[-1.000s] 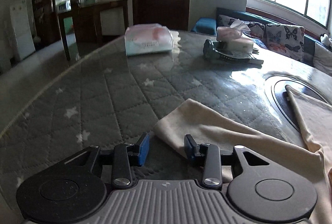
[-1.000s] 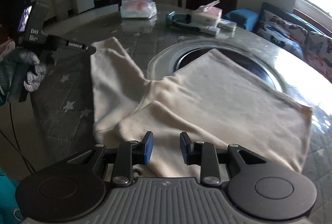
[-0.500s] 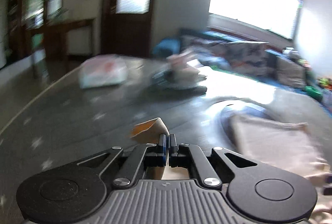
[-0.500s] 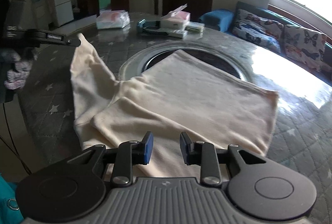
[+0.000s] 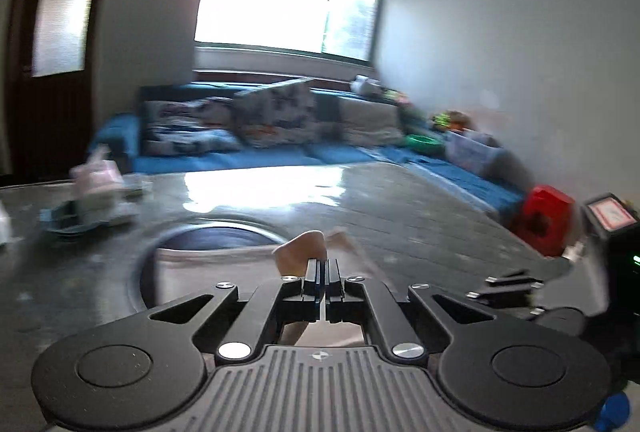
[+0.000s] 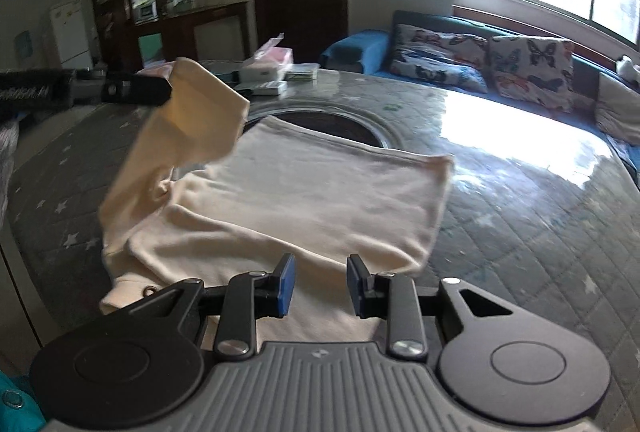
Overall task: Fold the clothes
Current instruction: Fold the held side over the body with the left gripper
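L gripper (image 6: 166, 91) raised, sleeve (image 6: 192, 123) lifted, pinched

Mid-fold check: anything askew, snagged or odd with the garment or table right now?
Nothing stands out. The left gripper holds the cream garment's sleeve lifted over its body, normal mid-fold. The right gripper hovers open above the near edge.

Left wrist view is smeared with motion blur: the sofa (image 5: 280, 135) and the pale bundle (image 5: 96, 175) at the table's far edge are unreadable, perhaps a tissue pack. The cream garment (image 6: 304, 191) runs under the right gripper (image 6: 320, 286), near hem hidden. The left gripper (image 6: 136, 91) is cut off at the frame's left edge.
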Action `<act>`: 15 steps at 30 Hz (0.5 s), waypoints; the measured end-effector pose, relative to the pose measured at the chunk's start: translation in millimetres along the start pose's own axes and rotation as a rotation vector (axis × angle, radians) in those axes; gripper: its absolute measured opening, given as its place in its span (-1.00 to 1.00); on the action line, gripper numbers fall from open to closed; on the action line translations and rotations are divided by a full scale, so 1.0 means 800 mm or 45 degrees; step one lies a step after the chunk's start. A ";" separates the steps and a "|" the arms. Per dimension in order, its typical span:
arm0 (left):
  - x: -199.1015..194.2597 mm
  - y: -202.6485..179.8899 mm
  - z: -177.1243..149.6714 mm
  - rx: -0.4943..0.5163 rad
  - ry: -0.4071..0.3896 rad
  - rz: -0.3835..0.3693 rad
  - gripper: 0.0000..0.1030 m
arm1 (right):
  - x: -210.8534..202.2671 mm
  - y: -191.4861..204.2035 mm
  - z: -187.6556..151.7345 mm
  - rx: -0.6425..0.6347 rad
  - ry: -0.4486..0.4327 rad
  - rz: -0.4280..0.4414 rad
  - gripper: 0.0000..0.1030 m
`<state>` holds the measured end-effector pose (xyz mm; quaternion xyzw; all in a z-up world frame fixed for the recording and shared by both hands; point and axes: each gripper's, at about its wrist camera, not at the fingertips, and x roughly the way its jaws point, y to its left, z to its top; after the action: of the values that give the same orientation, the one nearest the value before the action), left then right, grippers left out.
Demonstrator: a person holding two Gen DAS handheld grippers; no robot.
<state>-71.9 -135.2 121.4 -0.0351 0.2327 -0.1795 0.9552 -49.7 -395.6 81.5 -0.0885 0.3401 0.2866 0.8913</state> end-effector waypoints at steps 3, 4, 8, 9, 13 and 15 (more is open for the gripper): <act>0.022 -0.024 -0.006 0.026 0.032 -0.067 -0.96 | -0.003 -0.010 -0.004 0.030 0.003 -0.018 -0.46; 0.030 -0.029 -0.009 0.036 0.044 -0.082 -0.96 | -0.003 -0.013 -0.005 0.037 0.003 -0.024 -0.46; 0.055 -0.044 -0.023 0.075 0.110 -0.132 -0.95 | -0.007 -0.023 -0.009 0.064 0.002 -0.054 -0.46; 0.060 -0.047 -0.027 0.083 0.127 -0.143 -0.94 | -0.007 -0.025 -0.010 0.070 0.002 -0.061 -0.46; 0.070 -0.048 -0.039 0.101 0.183 -0.181 -0.90 | -0.008 -0.032 -0.010 0.096 0.004 -0.082 -0.46; 0.067 -0.043 -0.044 0.105 0.191 -0.170 -0.89 | -0.010 -0.033 -0.011 0.110 0.007 -0.073 -0.46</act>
<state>-54.6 -186.2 72.3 0.0025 0.2930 -0.2544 0.9217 -44.1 -424.0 79.2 -0.0605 0.3520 0.2458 0.9011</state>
